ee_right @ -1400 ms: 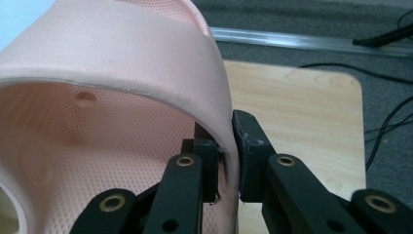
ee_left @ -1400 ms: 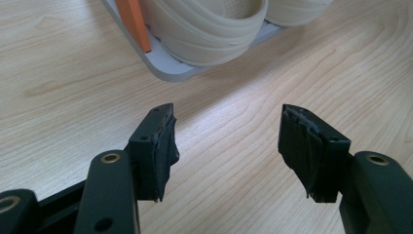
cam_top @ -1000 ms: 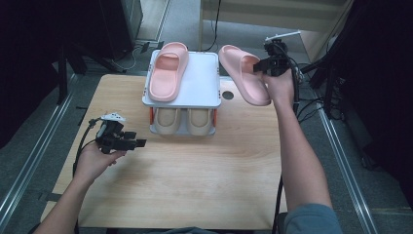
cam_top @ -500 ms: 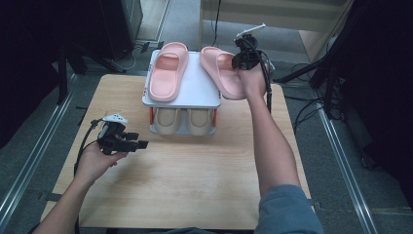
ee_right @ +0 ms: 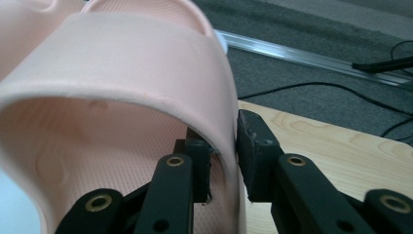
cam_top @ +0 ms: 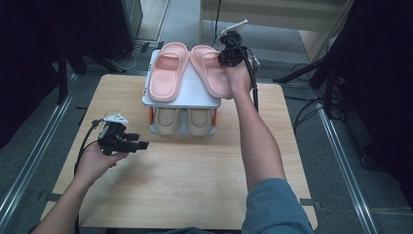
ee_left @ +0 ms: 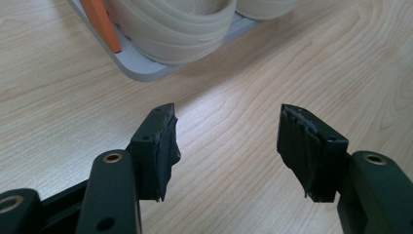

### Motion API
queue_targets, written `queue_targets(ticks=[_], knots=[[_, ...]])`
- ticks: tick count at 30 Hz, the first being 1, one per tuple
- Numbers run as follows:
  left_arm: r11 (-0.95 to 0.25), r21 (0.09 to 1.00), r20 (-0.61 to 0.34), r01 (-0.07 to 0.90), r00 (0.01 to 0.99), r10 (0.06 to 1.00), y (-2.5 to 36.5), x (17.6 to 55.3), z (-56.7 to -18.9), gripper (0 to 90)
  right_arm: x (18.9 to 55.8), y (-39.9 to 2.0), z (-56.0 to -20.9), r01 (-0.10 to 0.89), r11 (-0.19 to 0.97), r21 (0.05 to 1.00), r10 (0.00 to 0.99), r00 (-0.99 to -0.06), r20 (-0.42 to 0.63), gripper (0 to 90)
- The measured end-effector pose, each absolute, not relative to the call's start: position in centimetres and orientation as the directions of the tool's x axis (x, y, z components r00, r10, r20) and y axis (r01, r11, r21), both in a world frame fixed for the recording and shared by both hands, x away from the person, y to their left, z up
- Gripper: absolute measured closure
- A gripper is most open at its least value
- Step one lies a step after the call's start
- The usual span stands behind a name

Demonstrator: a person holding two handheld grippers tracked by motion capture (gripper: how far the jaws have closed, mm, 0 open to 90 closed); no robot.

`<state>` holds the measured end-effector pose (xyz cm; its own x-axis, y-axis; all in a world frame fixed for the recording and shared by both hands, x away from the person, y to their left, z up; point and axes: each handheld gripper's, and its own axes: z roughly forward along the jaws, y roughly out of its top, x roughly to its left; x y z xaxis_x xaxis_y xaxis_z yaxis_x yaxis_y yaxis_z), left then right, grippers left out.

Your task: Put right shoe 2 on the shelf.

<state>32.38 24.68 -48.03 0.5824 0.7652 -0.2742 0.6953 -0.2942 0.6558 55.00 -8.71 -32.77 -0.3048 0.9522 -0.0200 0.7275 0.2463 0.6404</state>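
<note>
The right gripper (cam_top: 229, 54) has its jaws around the side of the strap of a pink slipper (cam_top: 210, 68), one jaw inside the strap and one outside. The jaws have just been opening, and the strap sits between them with a little gap on one side, so the hold looks loose now. The slipper lies on the top shelf of a small shoe rack (cam_top: 187, 95), just beside a second pink slipper (cam_top: 167, 73).

To do this step well, the person should probably let go only when the sole lies flat on the shelf, then pull the jaws straight back so the strap does not catch.

The pink slippers look soft, thick and rubbery, with tiny bumps inside. Two cream slippers (cam_top: 178, 119) sit on the lower shelf. The rack has white shelves and orange posts. The table (cam_top: 195, 185) is pale wood with wavy lines.

The left gripper (cam_top: 127, 142) rests low over the table, jaws wide apart and holding nothing.
</note>
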Motion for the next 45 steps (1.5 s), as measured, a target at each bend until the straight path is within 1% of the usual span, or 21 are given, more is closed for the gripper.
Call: queue_targets(ticks=[3,6,8,10,12,17,21,24,26,33,39,42,45], knots=[[-0.3,0.652,-0.275,0.696,0.586,0.762,24.6,32.4,-48.1,39.9,54.7,-8.3,-32.9,0.728,0.257,0.635,0.943,-0.332,0.0,73.4],[-0.303,0.65,-0.27,0.697,0.585,0.765,24.5,32.4,-48.1,39.9,54.4,-8.0,-32.9,0.725,0.261,0.638,0.94,-0.342,0.003,72.0],[-0.304,0.65,-0.27,0.697,0.586,0.764,24.5,32.4,-48.1,39.9,54.1,-8.0,-32.9,0.721,0.255,0.644,0.935,-0.353,0.024,70.6],[-0.304,0.648,-0.27,0.698,0.584,0.766,24.5,32.4,-48.2,39.9,53.7,-8.1,-32.9,0.712,0.247,0.657,0.928,-0.368,0.05,66.2],[-0.305,0.647,-0.27,0.699,0.584,0.765,24.5,32.5,-48.2,39.9,53.3,-8.3,-32.9,0.709,0.242,0.663,0.924,-0.376,0.064,63.8],[-0.306,0.646,-0.27,0.699,0.585,0.765,24.5,32.5,-48.2,39.9,52.3,-8.4,-33.1,0.699,0.244,0.672,0.902,-0.418,0.108,63.0],[-0.311,0.646,-0.267,0.698,0.588,0.764,24.4,32.5,-48.2,40.0,51.2,-8.3,-33.1,0.683,0.251,0.686,0.887,-0.446,0.119,61.0],[-0.314,0.644,-0.268,0.698,0.59,0.761,24.3,32.5,-48.3,40.0,50.4,-8.1,-33.2,0.655,0.271,0.705,0.879,-0.468,0.097,57.8],[-0.313,0.64,-0.271,0.702,0.587,0.762,24.3,32.5,-48.3,40.1,49.9,-8.1,-33.4,0.643,0.276,0.715,0.876,-0.475,0.089,57.4],[-0.326,0.637,-0.267,0.699,0.597,0.756,24.0,32.6,-48.4,40.2,48.9,-8.2,-33.6,0.638,0.242,0.731,0.852,-0.501,0.155,56.6],[-0.335,0.628,-0.265,0.702,0.598,0.757,23.9,32.7,-48.6,40.2,48.3,-8.1,-33.9,0.615,0.245,0.75,0.843,-0.517,0.148,55.1],[-0.334,0.63,-0.266,0.701,0.598,0.756,23.9,32.7,-48.6,40.1,48.2,-8.5,-34.0,0.627,0.237,0.742,0.831,-0.526,0.179,54.7],[-0.336,0.629,-0.264,0.702,0.599,0.756,23.9,32.7,-48.6,40.0,47.8,-9.1,-34.1,0.612,0.224,0.758,0.817,-0.543,0.197,54.8]])
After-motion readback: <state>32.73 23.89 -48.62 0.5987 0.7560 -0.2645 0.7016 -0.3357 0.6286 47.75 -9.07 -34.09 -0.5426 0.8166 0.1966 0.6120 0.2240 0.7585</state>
